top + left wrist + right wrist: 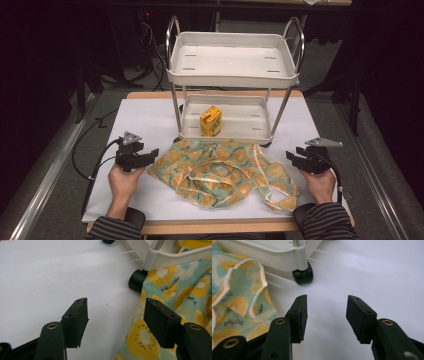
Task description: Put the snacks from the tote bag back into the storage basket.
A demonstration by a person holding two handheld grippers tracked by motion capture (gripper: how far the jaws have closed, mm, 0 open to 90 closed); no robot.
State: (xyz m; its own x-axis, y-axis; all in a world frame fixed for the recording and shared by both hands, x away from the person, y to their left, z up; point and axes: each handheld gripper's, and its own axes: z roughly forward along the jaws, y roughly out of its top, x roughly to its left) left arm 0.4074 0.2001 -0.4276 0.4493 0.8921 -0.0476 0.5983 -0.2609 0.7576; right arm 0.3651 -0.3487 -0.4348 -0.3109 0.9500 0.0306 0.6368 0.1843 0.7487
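- Sleeved forearms enter from the bottom of the high view; each hand carries a two-jaw gripper resting low over the white table cover (150, 200).
- Left gripper (150, 156): jaws spread, nothing between them. In the left gripper view one jaw overlaps the printed cloth at its edge, the other stands over bare white surface; whether the pad touches the cloth cannot be told.
- Right gripper (292, 156): jaws spread and empty, just beside the right end of the cloth, over bare surface.
- Fabric bag (225, 172): a thin teal cloth with a yellow citrus print, lying crumpled and flat on the table between the two grippers, directly in front of the cart.
- Bag handle (267, 192): a pale-edged loop trailing at the right front of the cloth.
- Cart (232, 72): a small two-shelf white trolley on black castors (303, 275), with an orange carton (210, 121) on its lower shelf.
- Handling judgement: the cloth is likely light, limp and free to slide on the smooth cover; it will sag and fold when lifted, and is not fragile.
- Recommended hold: pinch a hemmed edge or the handle loop, one gripper per side, taking a doubled fold so the pads bite cloth and not table.
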